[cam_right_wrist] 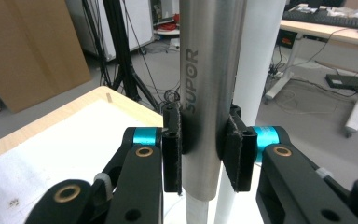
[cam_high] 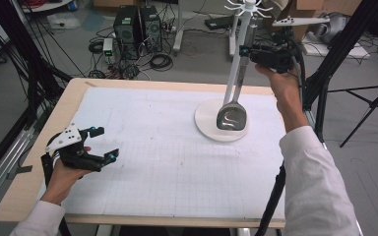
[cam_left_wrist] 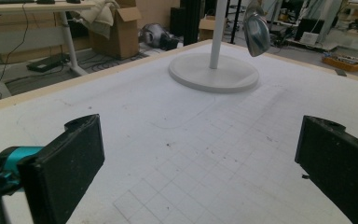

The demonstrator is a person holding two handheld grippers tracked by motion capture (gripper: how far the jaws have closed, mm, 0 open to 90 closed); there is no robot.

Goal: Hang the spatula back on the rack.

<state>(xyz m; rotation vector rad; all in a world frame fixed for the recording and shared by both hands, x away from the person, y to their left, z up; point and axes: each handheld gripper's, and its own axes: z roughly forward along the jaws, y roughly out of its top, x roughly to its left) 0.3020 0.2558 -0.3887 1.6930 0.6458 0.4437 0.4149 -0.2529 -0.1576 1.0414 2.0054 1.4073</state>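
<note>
We have the right gripper point(cam_right_wrist: 200, 156) clamped, jaws on either side of the steel ladle's handle point(cam_right_wrist: 209, 84), the bowl point(cam_high: 232, 117) hanging below them beside the rack post point(cam_high: 240, 54). We judge it stiff, smooth, slippery and bowl-heavy, best gripped mid-handle. The left gripper point(cam_high: 101, 143) hovers over the counter point(cam_high: 39, 162), jaws apart.

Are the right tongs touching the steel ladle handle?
Touching. In the right gripper view, both pads of the right tongs press against the ladle handle.
</note>
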